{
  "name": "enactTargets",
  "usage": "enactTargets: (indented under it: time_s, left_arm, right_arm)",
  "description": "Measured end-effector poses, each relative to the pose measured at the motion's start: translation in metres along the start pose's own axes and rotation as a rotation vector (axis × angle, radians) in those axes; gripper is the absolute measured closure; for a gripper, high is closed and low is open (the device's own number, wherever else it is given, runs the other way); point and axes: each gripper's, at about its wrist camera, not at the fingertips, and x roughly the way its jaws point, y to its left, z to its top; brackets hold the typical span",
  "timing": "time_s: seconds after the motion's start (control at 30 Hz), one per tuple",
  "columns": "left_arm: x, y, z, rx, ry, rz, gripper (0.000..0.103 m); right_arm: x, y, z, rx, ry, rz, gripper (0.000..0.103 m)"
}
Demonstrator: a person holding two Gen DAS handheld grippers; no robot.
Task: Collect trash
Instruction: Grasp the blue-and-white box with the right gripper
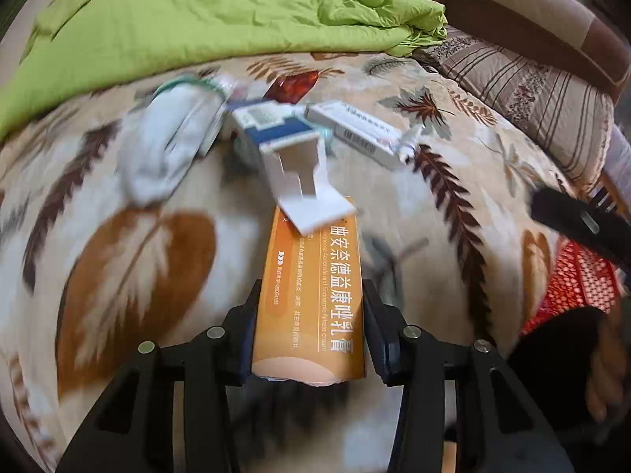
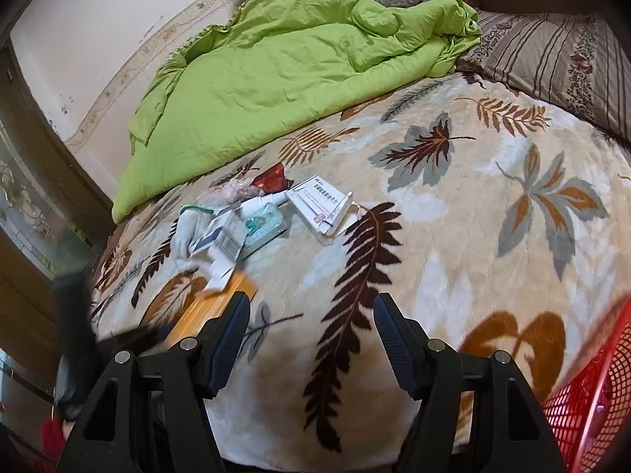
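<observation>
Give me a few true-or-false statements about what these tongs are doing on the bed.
1. The left tongs grip an orange box. True.
2. The right tongs hold a white glove. False: they are open and hold nothing.
3. The quilt bunched at the back of the bed is blue. False: it is green.
4. A red mesh basket sits at the right edge of the right view. True.
5. More boxes lie in a small pile on the leaf-print blanket. True.
</observation>
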Motion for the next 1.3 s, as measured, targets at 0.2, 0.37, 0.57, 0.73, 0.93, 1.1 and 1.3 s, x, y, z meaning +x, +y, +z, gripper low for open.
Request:
enactTargets:
  time_s: [0.2,0.37,0.57,0.73,0.93,1.1,1.3]
  left_arm:
    - [-0.034,0.011,-0.023,-0.063,-0.065,0.024,0.059]
    - [-0.038,0.035,-0.027,-0.135,-0.072,0.08,0.059]
    - [-0.04,0.064,-0.033,-0.229,-0.09,0.166,0.058]
    - [-0.04,0.083,-0.032,-0.311,-0.111,0.177,0.059]
    - [-0.038,0.081,-0.03,-0.292,-0.117,0.195,0.058]
    - [-0.037,0.081,-0.03,-0.285,-0.117,0.199,0.058]
    - [-0.035,0.07,-0.028,-0.235,-0.141,0.216,0.058]
  right_arm:
    - [0.031,0.023,0.017,-0.11,0.044,-0.01,0.033]
    - [0.06,0.058,0.025,-0.11,0.111,0.083,0.033]
    - [0.092,0.098,0.039,-0.059,0.162,0.139,0.029]
    - [0.131,0.109,0.04,-0.013,0.221,0.108,0.029]
    - [0.162,0.113,0.041,0.013,0.253,0.098,0.038]
    - [0.168,0.112,0.037,0.001,0.252,0.121,0.056]
    - [0.127,0.105,0.036,-0.059,0.181,0.16,0.06]
